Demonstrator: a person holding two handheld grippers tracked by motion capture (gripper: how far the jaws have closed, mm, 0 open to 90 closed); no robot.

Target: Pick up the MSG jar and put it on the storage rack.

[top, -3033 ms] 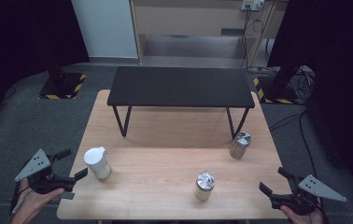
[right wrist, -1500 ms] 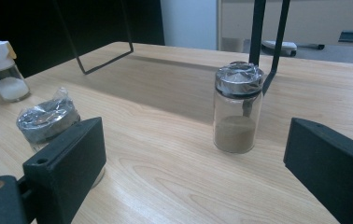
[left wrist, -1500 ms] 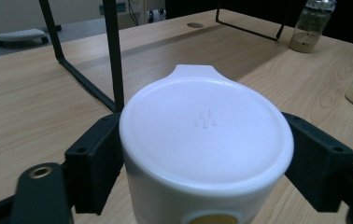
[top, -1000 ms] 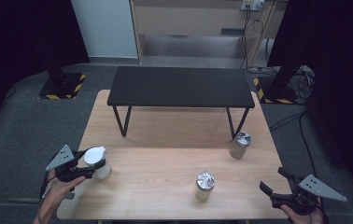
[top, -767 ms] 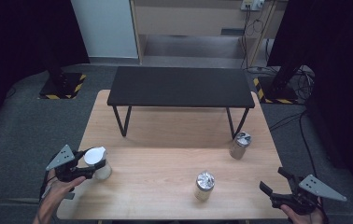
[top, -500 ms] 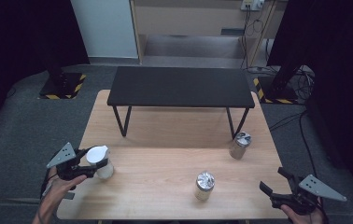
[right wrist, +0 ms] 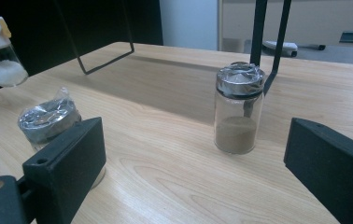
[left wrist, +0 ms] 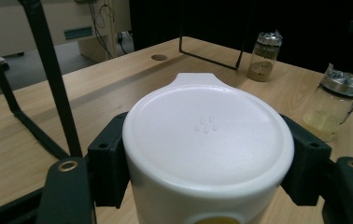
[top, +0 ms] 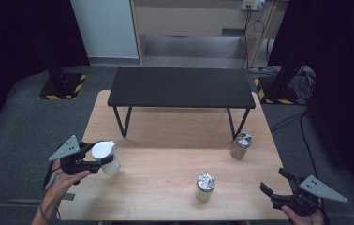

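A jar with a white lid (top: 104,157) hangs tilted just above the left part of the wooden table (top: 175,136), and my left gripper (top: 101,162) is shut on it. In the left gripper view the black pads (left wrist: 109,165) press both sides of the white-lidded jar (left wrist: 207,135). My right gripper (top: 272,180) stands open near the table's front right corner with nothing between its jaws. In the right gripper view my right gripper (right wrist: 198,168) faces a glass jar of brown powder (right wrist: 238,109), which stands apart from it.
A foil-capped jar (top: 205,186) stands front of centre, and another jar (top: 239,145) stands at the right. A low black bench (top: 182,86) straddles the table's far half on thin legs. The floor around is grey carpet.
My left gripper came in from the left edge, shut on the white-lidded jar, and has since raised it a little and tilted it. The right gripper has stayed put.
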